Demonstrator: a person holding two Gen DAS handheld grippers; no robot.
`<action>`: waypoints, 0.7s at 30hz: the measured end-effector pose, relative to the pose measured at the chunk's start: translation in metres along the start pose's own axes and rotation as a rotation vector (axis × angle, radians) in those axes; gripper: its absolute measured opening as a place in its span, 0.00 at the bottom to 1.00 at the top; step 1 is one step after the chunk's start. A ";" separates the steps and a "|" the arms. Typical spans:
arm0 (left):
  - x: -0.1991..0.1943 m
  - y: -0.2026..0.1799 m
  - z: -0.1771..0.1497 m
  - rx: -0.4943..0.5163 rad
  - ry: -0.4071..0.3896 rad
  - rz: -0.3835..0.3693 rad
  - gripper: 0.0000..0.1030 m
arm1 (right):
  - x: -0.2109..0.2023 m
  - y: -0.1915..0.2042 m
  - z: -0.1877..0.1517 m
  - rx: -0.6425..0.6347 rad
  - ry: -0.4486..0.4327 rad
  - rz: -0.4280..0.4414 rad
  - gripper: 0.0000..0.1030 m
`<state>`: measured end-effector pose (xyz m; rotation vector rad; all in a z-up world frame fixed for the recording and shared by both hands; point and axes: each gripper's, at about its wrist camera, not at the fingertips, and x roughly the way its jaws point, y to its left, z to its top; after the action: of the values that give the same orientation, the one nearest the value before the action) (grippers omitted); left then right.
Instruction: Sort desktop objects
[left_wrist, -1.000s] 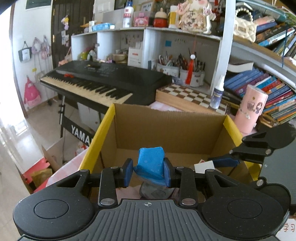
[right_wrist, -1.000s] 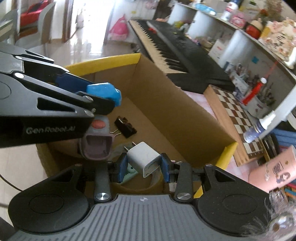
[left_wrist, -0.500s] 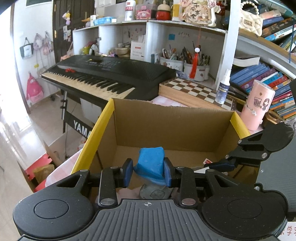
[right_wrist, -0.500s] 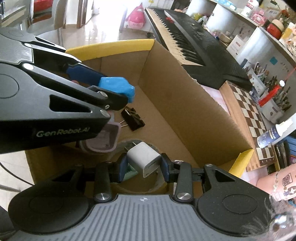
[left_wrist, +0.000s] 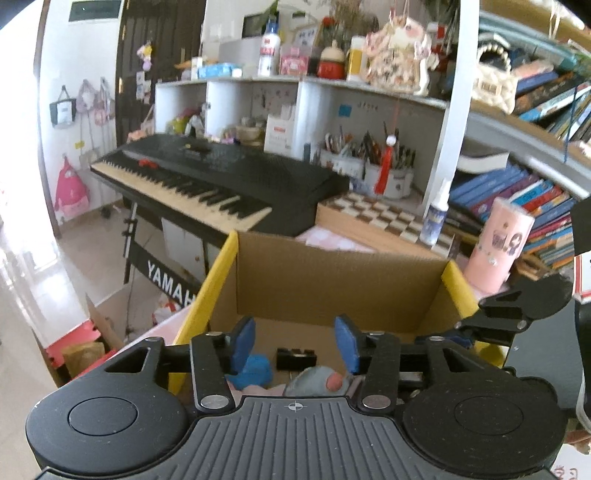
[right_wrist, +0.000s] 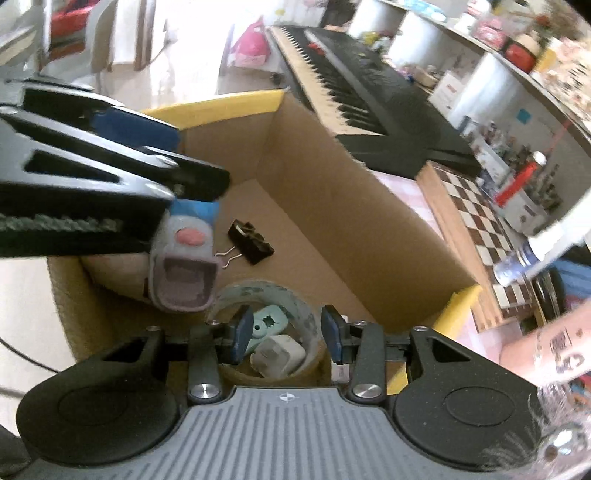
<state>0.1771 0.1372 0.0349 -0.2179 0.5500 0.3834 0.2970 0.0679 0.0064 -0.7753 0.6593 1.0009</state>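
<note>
My left gripper (left_wrist: 295, 345) hangs over the cardboard box (left_wrist: 332, 280), its jaws opening with nothing between the pads. Below it on the box floor lie the blue block (left_wrist: 255, 371), a grey device with a pink button (left_wrist: 321, 380) and a black binder clip (left_wrist: 297, 357). My right gripper (right_wrist: 286, 336) is low over the near corner of the box, jaws opening. The white charger (right_wrist: 279, 356) lies just beneath its pads, inside a tape roll (right_wrist: 266, 291) and beside a teal piece (right_wrist: 267, 325); the pads do not press on it.
A black keyboard (left_wrist: 221, 177) stands behind the box. A chessboard (left_wrist: 376, 221), a spray bottle (left_wrist: 436, 218) and a pink tumbler (left_wrist: 498, 247) sit at the back right, under shelves of books. The box's yellow rim (right_wrist: 214, 105) rises around both grippers.
The left jaws have spread and the blue block has dropped onto the box floor. The right jaws have widened and the white charger has slipped down into the tape roll.
</note>
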 end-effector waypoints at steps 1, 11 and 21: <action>-0.005 0.000 0.001 -0.004 -0.014 -0.006 0.50 | -0.005 -0.001 -0.001 0.021 -0.011 -0.009 0.37; -0.048 -0.005 0.000 0.033 -0.106 -0.090 0.62 | -0.077 0.008 -0.023 0.187 -0.185 -0.168 0.38; -0.092 -0.004 -0.021 0.106 -0.144 -0.167 0.76 | -0.148 0.033 -0.063 0.479 -0.351 -0.365 0.45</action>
<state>0.0965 0.0998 0.0682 -0.1321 0.4056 0.2053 0.1998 -0.0433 0.0785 -0.2699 0.4068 0.5871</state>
